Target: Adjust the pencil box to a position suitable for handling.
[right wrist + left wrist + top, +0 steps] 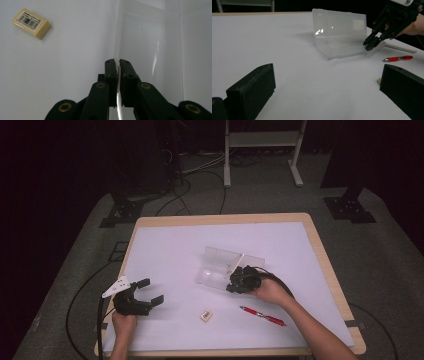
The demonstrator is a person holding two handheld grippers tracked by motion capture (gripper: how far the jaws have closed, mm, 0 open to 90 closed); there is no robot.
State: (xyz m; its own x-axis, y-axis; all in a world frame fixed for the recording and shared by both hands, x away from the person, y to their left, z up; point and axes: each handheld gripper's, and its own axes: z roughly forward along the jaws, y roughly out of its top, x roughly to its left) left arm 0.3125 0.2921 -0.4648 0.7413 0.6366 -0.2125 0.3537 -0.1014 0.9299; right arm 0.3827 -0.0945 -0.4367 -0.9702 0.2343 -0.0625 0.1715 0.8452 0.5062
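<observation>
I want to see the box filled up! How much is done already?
The clear box already stands open, lid up, and looks empty. Right now the right gripper is shut on the box's front wall, while the left gripper waits open. Probably still to go in: the red pen, the eraser and the white stick beside the box.

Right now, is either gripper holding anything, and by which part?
The right gripper is shut on the clear plastic box, pinching the thin front wall of its base. The left gripper is open and holds nothing.
</observation>
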